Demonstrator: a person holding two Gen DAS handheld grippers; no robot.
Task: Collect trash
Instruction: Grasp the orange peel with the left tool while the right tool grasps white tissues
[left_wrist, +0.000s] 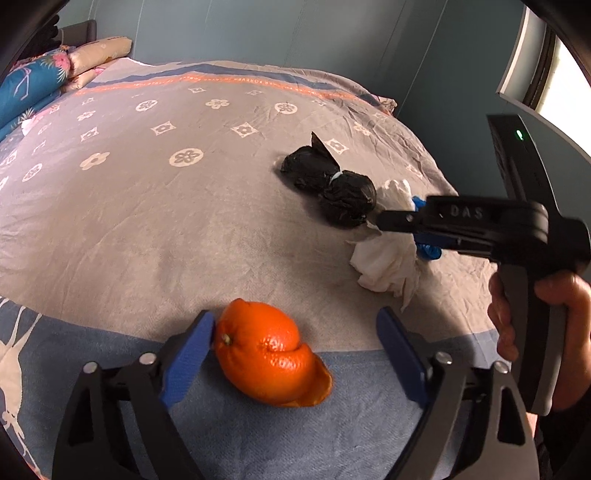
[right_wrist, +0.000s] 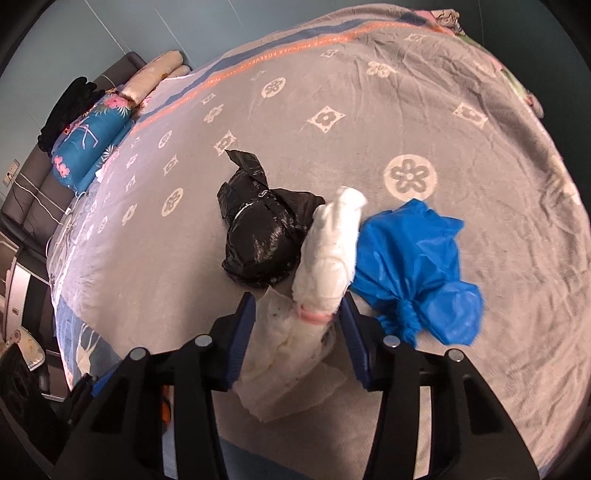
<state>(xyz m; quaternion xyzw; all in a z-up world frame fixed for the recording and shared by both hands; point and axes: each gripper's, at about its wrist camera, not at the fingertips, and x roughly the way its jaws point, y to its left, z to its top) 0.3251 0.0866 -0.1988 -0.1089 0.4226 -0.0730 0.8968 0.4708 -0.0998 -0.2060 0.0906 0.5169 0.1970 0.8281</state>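
L gripper (left_wrist: 295, 332) angled down, jaws wide; R gripper (right_wrist: 297, 325) angled down, jaws partway apart, hand (left_wrist: 535, 332) on grip.

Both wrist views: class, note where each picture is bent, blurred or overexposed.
Left wrist view: the bed bulges from fisheye bending, the window is blown out white, the orange peel is sharp. Right wrist view: the same bulge, dark corners, the white tissue bundle smeared at its tip.

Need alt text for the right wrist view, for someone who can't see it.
The right gripper straddles a white tied bundle on a grey patterned bedspread, its blue pads either side and not clearly pressing. A black bag lies left of the bundle and a blue bag right, both touching it.
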